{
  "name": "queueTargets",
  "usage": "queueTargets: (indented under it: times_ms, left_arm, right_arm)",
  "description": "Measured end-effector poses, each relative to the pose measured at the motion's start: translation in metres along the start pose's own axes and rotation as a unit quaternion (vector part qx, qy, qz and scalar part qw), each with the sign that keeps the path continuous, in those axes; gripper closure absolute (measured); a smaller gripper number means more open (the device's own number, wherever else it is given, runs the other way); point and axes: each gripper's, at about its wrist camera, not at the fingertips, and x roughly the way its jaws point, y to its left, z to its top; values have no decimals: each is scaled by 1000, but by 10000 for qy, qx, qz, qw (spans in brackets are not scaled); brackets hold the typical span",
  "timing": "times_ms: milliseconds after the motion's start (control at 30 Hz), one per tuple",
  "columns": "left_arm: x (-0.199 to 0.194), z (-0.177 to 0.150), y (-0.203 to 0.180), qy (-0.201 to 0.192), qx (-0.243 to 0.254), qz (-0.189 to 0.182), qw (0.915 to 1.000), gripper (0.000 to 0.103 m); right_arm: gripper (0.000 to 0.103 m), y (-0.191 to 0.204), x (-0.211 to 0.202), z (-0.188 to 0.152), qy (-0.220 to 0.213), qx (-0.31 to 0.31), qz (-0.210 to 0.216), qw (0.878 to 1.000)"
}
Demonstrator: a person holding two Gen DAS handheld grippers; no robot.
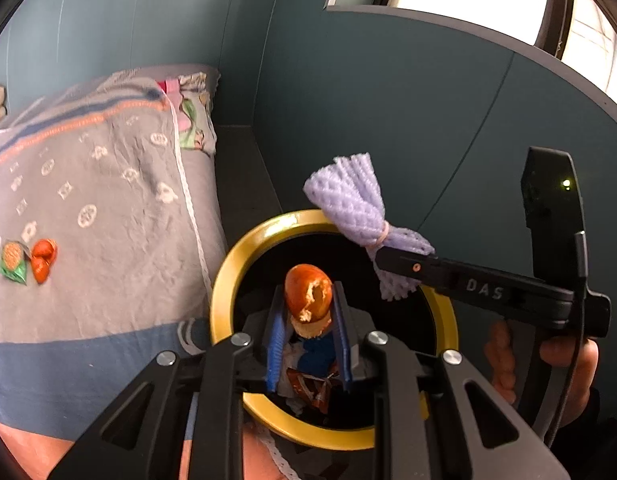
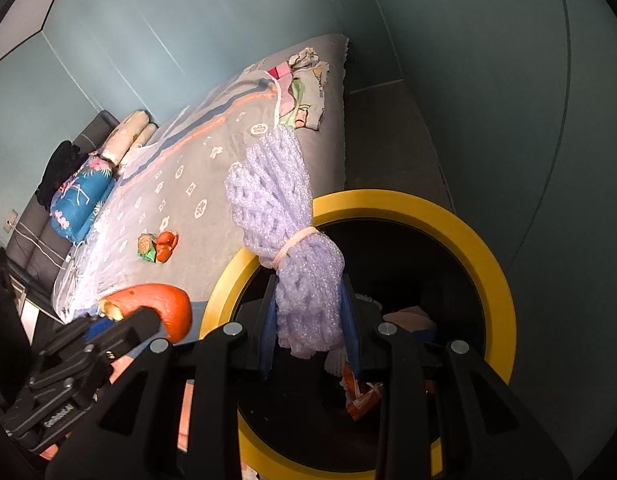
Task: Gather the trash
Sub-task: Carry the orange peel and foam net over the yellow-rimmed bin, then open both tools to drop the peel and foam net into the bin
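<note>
My left gripper (image 1: 308,300) is shut on a piece of orange peel (image 1: 304,284), held over the open mouth of a yellow-rimmed bin (image 1: 228,280). My right gripper (image 2: 310,292) is shut on a purple foam fruit net (image 2: 276,200) tied with a rubber band, above the bin rim (image 2: 468,232). In the left wrist view the net (image 1: 348,196) and the right gripper (image 1: 384,258) hang over the bin's far right edge. In the right wrist view the peel (image 2: 164,304) and left gripper (image 2: 148,320) are at lower left. A green packet (image 1: 14,260) and more orange peel (image 1: 42,260) lie on the bed.
The bed (image 1: 108,184) with a grey patterned cover stands left of the bin. Wrappers (image 2: 360,396) lie inside the bin. Teal walls close in behind and to the right. Pillows (image 2: 124,140) and a blue rolled quilt (image 2: 76,200) sit at the bed's far end.
</note>
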Motion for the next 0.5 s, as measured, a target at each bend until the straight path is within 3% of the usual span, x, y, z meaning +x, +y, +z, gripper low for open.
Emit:
queueTargets:
  times_ms: [300, 500]
  left_arm:
    - [9, -4, 7, 120, -170, -52, 9998, 77]
    - [7, -4, 13, 116, -334, -67, 9994, 65]
  right_arm:
    - [70, -11, 0, -4, -17, 192, 56, 9998]
    - [66, -12, -1, -2, -25, 269, 63, 9996]
